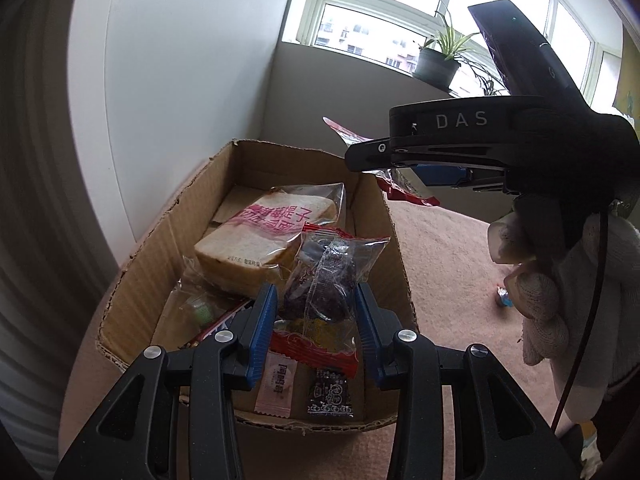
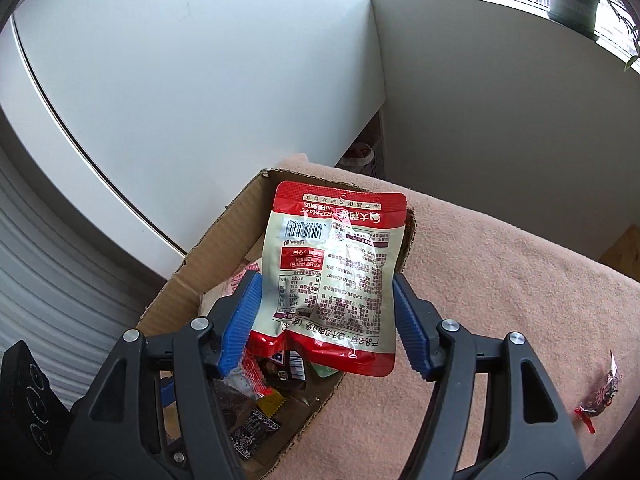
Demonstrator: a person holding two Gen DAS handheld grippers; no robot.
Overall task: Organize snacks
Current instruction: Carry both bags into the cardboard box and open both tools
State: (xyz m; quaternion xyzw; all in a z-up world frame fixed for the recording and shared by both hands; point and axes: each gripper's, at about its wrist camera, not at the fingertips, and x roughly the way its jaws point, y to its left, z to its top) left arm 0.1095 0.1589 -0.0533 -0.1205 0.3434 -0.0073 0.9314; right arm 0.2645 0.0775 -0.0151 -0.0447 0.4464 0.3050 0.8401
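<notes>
1. Right gripper (image 2: 324, 280): blue ribbed pads sit on both side edges of a red-and-cream foil pouch (image 2: 340, 248). The pouch buckles down its middle, so it reads as squeezed, though lightly. It hangs over the cardboard box (image 2: 192, 272), printed back towards the camera, barcode end farthest out.
2. Left gripper (image 1: 316, 292): partly closed, pinching a clear packet (image 1: 324, 276) of dark, lumpy pieces with red crimped ends, held upright just above the near end of the box.
3. Step in hand, as judged: loading snacks into the box, with both items over it and neither yet set down.
4. Next move, as judged: lower each item into free space in the box before letting go. The pouch is slick and stiff, so it may slide off the pile.
5. Box: corrugated, flaps torn off, ragged rim. Inside lie a wrapped bread slice (image 1: 260, 240), soft and square, and small flat sachets at the near end.
6. Outside the box: fuzzy pink cloth (image 1: 440, 260). One loose wrapped candy (image 2: 604, 396) lies well apart from the box.
</notes>
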